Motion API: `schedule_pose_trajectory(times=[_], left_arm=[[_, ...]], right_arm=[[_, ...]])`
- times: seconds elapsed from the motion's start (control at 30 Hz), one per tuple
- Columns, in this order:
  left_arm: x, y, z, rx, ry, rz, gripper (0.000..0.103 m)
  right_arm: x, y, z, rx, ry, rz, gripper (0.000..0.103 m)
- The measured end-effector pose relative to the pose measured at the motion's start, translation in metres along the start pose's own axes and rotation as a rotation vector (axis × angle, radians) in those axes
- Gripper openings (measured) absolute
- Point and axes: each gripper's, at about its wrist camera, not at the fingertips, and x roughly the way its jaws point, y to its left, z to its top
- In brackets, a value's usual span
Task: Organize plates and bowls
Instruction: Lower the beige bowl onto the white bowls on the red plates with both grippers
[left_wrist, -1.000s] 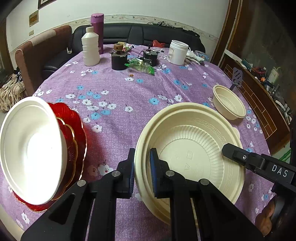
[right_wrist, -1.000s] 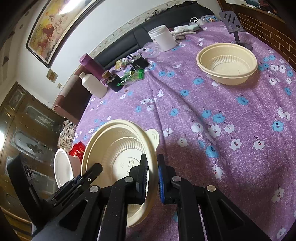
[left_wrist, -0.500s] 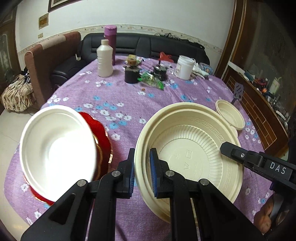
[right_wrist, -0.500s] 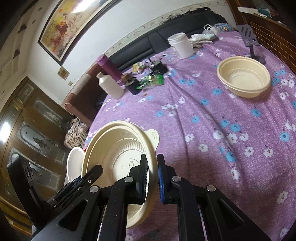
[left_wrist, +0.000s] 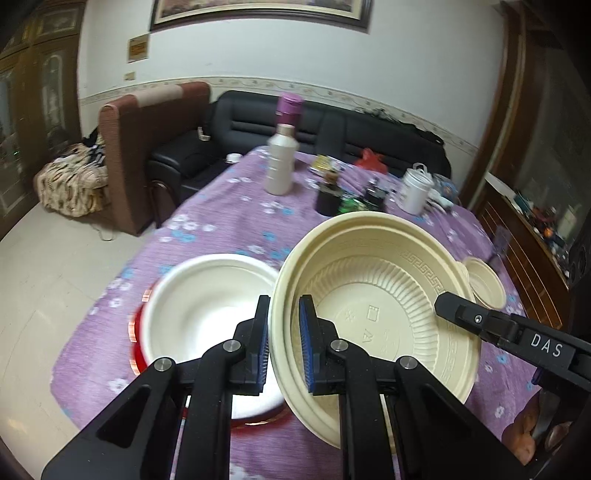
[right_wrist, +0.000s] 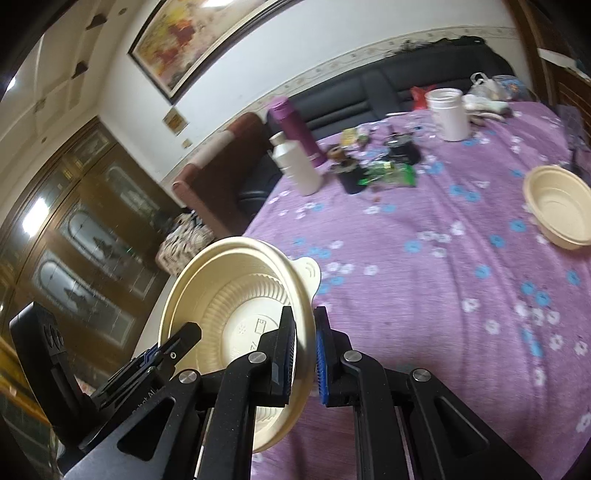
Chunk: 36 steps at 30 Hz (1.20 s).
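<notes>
The red plate (left_wrist: 137, 334) left of the left gripper's fingers shows only as a smeared rim, the white bowl (left_wrist: 207, 306) on it covering the rest, and the bowl's near edge is hidden behind those fingers. Ahead of them, the small cream bowl (left_wrist: 485, 282) is half hidden by the large cream bowl (left_wrist: 388, 317). The clutter by the white jar (right_wrist: 448, 114), beyond the right gripper's fingers, is too blurred to name.

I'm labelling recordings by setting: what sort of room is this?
Likely a home living or dining room: a black leather sofa, a framed painting and a table under a purple flowered tablecloth.
</notes>
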Motion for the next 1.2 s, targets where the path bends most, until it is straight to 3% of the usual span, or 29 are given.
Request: schedule_pose_trajectory(times=[0.5,0.8,1.2], left_arm=[[0.018,0.072,-0.01,-0.092,0.045,0.112,0.012],[0.039,0.081,-0.017,-0.089,0.089,0.136,0.013],[0.044,0.081,-0.022,-0.065,0.085,0.168,0.013]], right_arm=[[0.069,0.052,-0.01,-0.065,0.116,0.053,0.01],[0.093,0.051,-0.016,-0.071,0.148,0.036,0.01],[0.106,0.05,-0.019,-0.082,0.146,0.015,0.01]])
